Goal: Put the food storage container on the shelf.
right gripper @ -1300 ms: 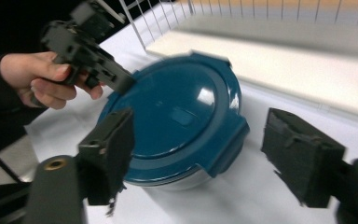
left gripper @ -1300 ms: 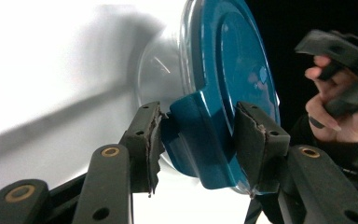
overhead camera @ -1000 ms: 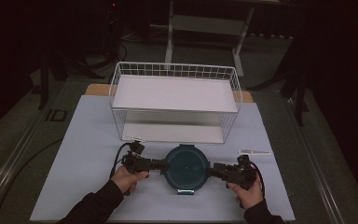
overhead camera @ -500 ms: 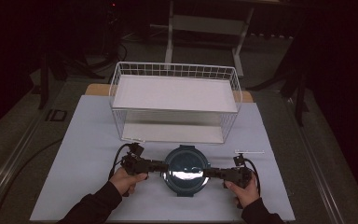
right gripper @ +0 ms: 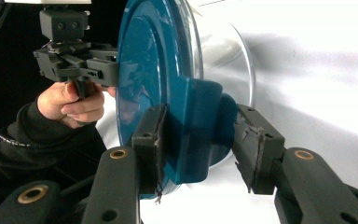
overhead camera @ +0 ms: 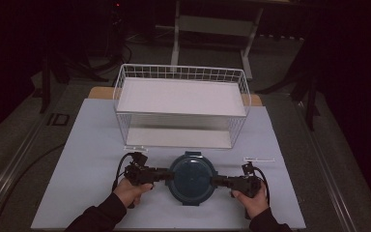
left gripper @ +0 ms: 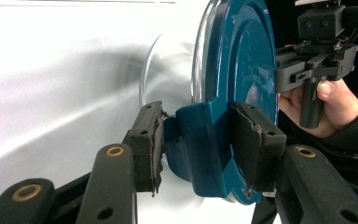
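Blue and round, the plastic lid on a clear bowl sits near the front edge of the white table, between the two hands. The left gripper comes in from the left side, and its jaws are clamped on a blue tab at the lid's edge. The right gripper comes in from the right side, and its jaws pinch the tab on the other side. Both hands lie low and point in at each other. The left hand and the right hand hold the handles from below. Behind the bowl there is a strip of bare table, and then the white wire basket. There is more bare table to the left and right.
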